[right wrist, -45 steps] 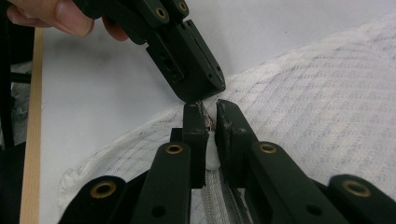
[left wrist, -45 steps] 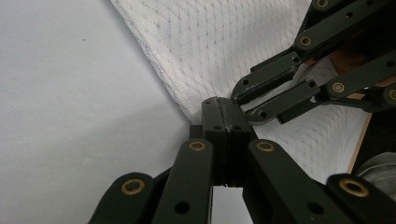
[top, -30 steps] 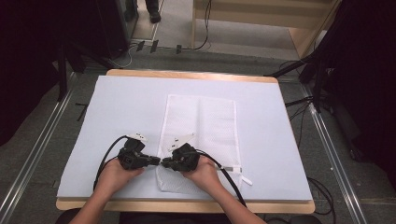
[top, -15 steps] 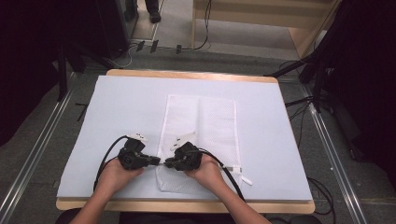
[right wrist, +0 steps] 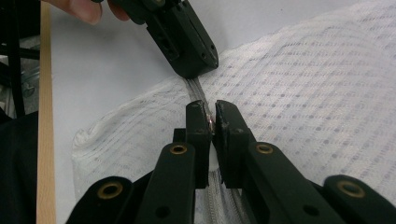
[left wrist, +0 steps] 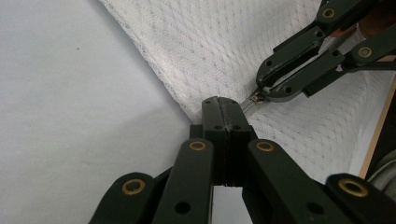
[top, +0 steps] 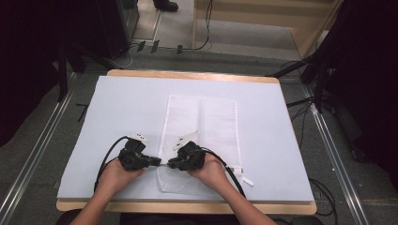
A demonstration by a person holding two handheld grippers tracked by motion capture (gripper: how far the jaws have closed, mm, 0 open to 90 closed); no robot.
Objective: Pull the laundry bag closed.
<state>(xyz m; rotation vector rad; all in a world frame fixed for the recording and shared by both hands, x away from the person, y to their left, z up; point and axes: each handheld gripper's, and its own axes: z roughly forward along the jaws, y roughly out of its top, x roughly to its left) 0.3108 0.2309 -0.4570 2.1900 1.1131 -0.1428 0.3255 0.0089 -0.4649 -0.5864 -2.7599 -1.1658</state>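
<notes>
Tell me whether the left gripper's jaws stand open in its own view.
No, the left gripper has its jaws pressed together on the edge of the white mesh bag, with no gap between them.

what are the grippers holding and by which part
Both hold the mesh bag: the left gripper is shut on its edge at the zipper's end, the right gripper on the zipper pull.

I see a white mesh laundry bag (top: 199, 136) lying flat on the pale blue mat, long side running away from me, with a crease down its middle. Its near left edge is pinched up into a small ridge where the zipper (right wrist: 194, 88) runs, and the netting bulges slightly at the near corner. The zipper pull (left wrist: 256, 98) is a tiny metal tab at that ridge.
</notes>
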